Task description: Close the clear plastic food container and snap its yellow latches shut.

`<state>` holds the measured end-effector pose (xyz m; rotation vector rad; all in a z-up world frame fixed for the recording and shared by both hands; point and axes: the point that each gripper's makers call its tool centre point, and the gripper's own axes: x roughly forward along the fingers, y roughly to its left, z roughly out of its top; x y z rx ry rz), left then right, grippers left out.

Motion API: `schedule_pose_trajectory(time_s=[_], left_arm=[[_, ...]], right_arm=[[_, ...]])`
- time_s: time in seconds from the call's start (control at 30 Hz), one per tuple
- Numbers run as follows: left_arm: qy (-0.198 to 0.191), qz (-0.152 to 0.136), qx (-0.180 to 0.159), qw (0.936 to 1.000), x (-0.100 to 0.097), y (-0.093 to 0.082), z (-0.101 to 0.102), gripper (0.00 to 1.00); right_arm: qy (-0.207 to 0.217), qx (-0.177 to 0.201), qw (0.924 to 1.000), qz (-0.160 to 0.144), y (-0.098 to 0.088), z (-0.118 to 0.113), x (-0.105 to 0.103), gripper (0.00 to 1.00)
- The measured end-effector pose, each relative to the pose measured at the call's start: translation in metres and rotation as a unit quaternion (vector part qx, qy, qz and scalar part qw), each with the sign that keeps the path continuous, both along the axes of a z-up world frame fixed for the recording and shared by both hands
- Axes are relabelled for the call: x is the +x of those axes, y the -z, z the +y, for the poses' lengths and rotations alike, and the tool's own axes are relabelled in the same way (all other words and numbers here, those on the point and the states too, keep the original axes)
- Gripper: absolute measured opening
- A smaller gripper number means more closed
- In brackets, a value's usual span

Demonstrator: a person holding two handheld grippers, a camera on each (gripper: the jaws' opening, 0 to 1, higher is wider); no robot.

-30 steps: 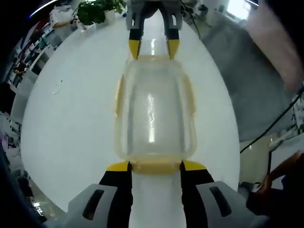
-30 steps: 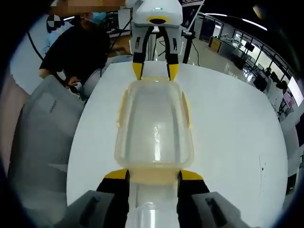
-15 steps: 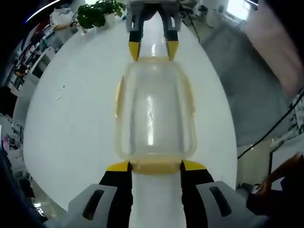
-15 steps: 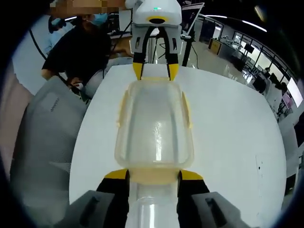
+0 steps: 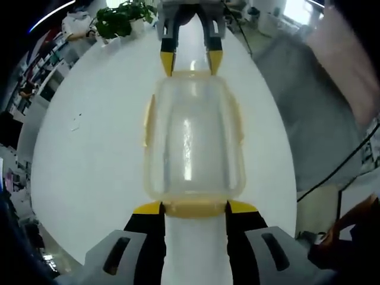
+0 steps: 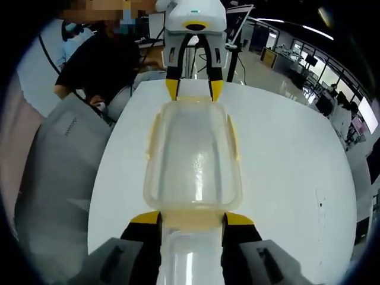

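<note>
A clear plastic food container [image 5: 193,136] lies lengthwise on the white table [image 5: 89,148], lid on. Yellow latches run along its long sides [image 5: 146,122] and across its ends. My left gripper [image 5: 190,208] stands open at the near end in the left gripper view, its yellow-tipped jaws flanking the end latch [image 5: 193,209]. My right gripper [image 5: 192,62] is at the far end, jaws apart on either side of that end. In the right gripper view the container [image 6: 193,154] runs from my right gripper [image 6: 192,218] to my left gripper [image 6: 193,89].
A potted plant [image 5: 122,15] stands at the table's far edge. A grey chair [image 6: 59,178] sits beside the table, with a person in black [image 6: 101,65] behind it. A hand [image 5: 356,217] shows low on the right, off the table.
</note>
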<state>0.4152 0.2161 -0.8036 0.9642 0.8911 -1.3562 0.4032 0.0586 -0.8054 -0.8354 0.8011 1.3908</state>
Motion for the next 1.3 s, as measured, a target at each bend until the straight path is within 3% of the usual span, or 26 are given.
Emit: schedule_pose_trajectory(time_s=[0.4, 0.8, 1.3], left_arm=[[0.002, -0.014, 0.001, 0.9999, 0.005, -0.007, -0.022, 0.37], [0.008, -0.007, 0.016, 0.9998, 0.006, -0.004, -0.044, 0.37], [0.016, -0.004, 0.008, 0.9998, 0.010, -0.002, -0.074, 0.37]], right_arm=[[0.003, -0.009, 0.9999, -0.005, -0.003, -0.022, 0.004, 0.37], [0.006, -0.016, 0.9999, -0.001, -0.001, -0.044, 0.003, 0.37], [0.013, -0.036, 0.9993, 0.000, 0.005, -0.076, 0.004, 0.37]])
